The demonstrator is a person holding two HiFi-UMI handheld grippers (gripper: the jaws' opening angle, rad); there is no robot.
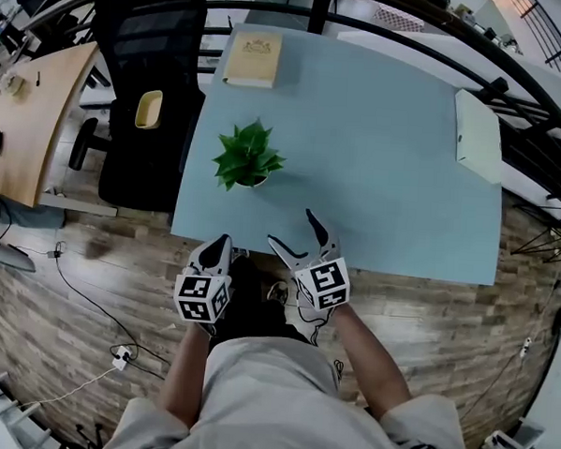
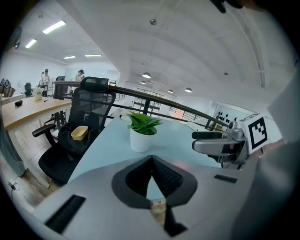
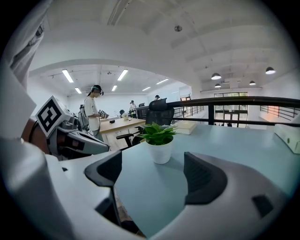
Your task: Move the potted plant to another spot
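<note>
A small green plant in a white pot (image 1: 249, 160) stands upright on the pale blue table (image 1: 377, 177), near its left front corner. Both grippers hover at the table's front edge, short of the pot and apart from it. My left gripper (image 1: 217, 250) is shut, its dark pads meeting at the tips with nothing between them (image 2: 151, 160). My right gripper (image 1: 291, 231) is open, its jaws spread wide and empty (image 3: 154, 171). The potted plant (image 3: 159, 139) stands ahead between the right jaws' line of sight, and the potted plant (image 2: 141, 133) lies ahead of the left gripper too.
A tan book (image 1: 253, 58) lies at the table's far left and a white box (image 1: 477, 135) at its right edge. A black office chair (image 1: 143, 80) with a yellow bowl (image 1: 149, 109) stands left of the table, beside a wooden desk (image 1: 28, 112). A person (image 3: 93, 112) stands far off.
</note>
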